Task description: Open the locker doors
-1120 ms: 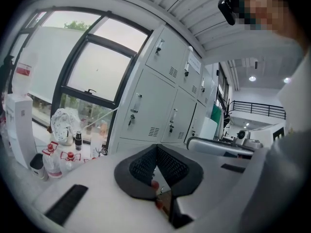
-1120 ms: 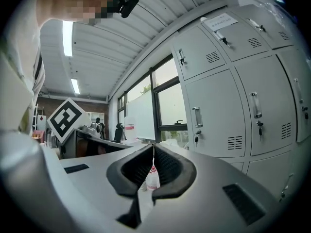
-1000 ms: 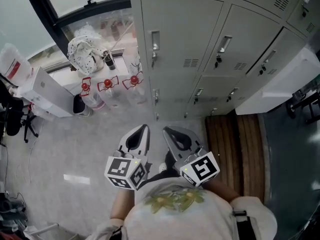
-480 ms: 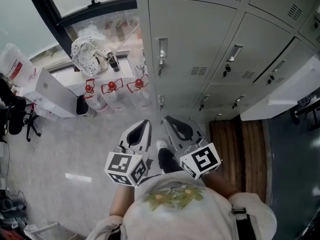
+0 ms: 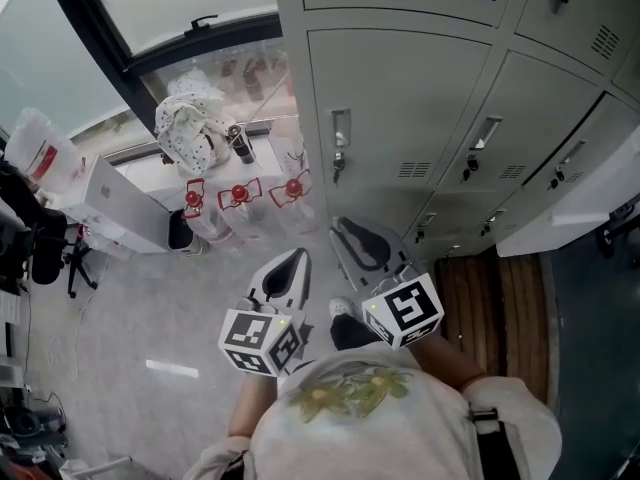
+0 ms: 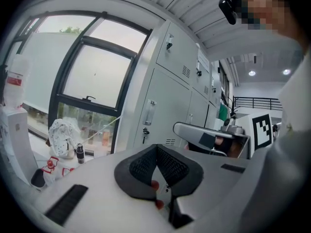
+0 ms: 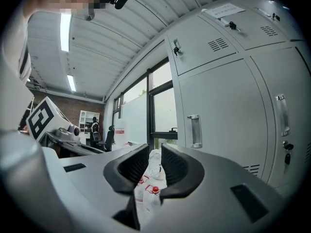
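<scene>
Both tools are low in front of me, pointed at the bank of grey lockers (image 5: 400, 98). The left tongs (image 5: 290, 268) are clenched, pads meeting at the tip with nothing between them. The right tongs (image 5: 358, 248) are opening as I speak, with a narrow gap showing and nothing in it. Through that slot I only see the red-capped bottles (image 5: 240, 203) standing well off by the window. Every locker door I can see is closed, each with its upright handle (image 5: 340, 131) and a lock just under it. The right tongs sit nearer the lockers than the left, touching no door. A white spotted bag (image 5: 190, 128) sits by the window behind the bottles. A strip of wooden boards (image 5: 500, 298) lies at the foot of the lockers on my right.
</scene>
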Demonstrator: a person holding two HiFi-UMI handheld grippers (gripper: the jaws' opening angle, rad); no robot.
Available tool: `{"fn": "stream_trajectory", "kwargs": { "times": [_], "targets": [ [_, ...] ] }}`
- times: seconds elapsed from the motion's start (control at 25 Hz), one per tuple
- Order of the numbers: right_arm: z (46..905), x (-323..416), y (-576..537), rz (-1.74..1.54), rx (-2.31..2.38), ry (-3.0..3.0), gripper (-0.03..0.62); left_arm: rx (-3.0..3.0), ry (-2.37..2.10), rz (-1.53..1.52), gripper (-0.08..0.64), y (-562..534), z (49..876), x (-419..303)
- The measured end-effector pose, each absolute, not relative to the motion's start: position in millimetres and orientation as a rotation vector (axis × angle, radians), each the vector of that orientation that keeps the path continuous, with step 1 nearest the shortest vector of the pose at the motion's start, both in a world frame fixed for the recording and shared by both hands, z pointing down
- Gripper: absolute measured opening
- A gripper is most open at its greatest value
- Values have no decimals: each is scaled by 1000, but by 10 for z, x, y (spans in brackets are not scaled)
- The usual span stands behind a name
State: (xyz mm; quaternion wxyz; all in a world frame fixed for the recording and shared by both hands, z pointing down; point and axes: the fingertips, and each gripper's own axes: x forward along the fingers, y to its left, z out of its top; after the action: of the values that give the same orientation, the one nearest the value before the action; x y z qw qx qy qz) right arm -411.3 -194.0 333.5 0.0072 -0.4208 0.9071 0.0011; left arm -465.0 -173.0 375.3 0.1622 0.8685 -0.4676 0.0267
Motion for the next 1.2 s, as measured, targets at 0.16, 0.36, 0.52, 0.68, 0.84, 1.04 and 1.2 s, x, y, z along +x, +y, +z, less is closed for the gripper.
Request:
{"fn": "stream_trajectory", "kwargs": {
  "times": [0.16,0.36,0.52,0.68,0.84,1.04,1.2],
  "targets": [
    [3343,-4101,-2168,-7,-1347,2828,92,2469,-1343,84,29,-1886,3769,-4713],
    [3362,-4104,-2389,-4,-1392,2824,120,2471,-1341,83,29,-2047,3772,-4739],
    [3356,-4102,-2547,-4,-1408,2819,121,2476,-1338,85,29,-2158,3763,-4734],
    [3349,-4102,-2710,14,-1427,2814,132,2478,-1345,95,29,-2263,3763,-4759],
    [3352,-4097,-2887,17,-1452,2802,146,2471,-1354,103,29,-2364,3771,-4799],
    [3397,-4085,-3123,-7,-1483,2786,146,2473,-1354,118,29,-2494,3795,-4799],
    [3375,-4071,-3277,-13,-1510,2756,146,2480,-1355,129,29,-2584,3796,-4806]
  ]
}}
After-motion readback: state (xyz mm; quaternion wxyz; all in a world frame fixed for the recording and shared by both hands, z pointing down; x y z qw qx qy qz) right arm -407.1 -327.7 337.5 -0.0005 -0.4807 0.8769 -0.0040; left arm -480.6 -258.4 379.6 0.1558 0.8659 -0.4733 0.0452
